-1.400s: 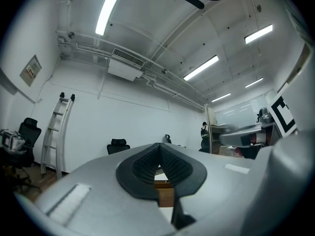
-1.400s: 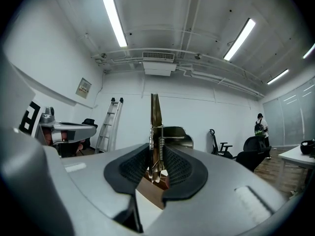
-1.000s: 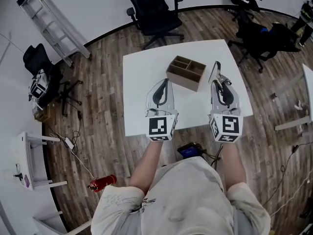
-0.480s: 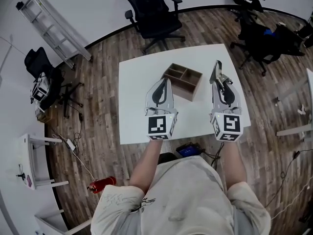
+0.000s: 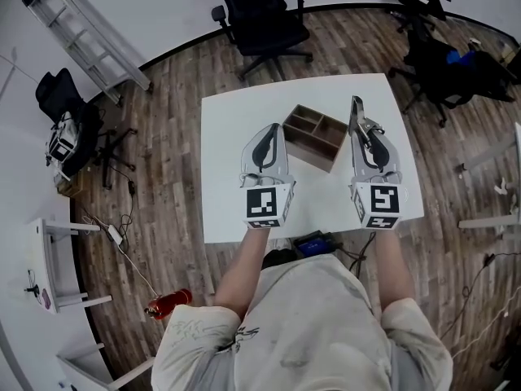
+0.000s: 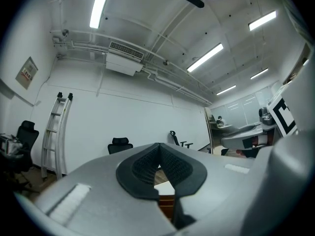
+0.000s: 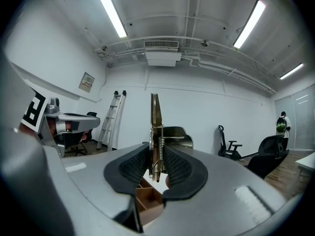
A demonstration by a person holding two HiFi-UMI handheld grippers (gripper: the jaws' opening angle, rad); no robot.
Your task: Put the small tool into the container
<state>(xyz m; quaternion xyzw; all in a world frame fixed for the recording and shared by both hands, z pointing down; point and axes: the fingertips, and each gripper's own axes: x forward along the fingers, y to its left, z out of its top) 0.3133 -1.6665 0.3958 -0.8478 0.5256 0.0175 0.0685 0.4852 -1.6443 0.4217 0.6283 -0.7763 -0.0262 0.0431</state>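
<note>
The right gripper (image 5: 361, 133) is clamped on the small tool (image 5: 355, 111), a sprung metal piece jutting past its tips just right of the compartmented wooden container (image 5: 310, 147). The left gripper (image 5: 271, 132), jaws together on nothing, sits just left of it. Both hang over the white table (image 5: 232, 169); a black office chair (image 5: 262, 19) stands beyond its far edge, and a ladder (image 5: 85, 35) leans on the wall.

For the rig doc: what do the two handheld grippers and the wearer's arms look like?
Left gripper and right gripper match: light grey wedge-shaped shells, black ribbed pads, a cube with black-and-white square markers at the rear. Arms bare below a pale short-sleeved T-shirt.
</note>
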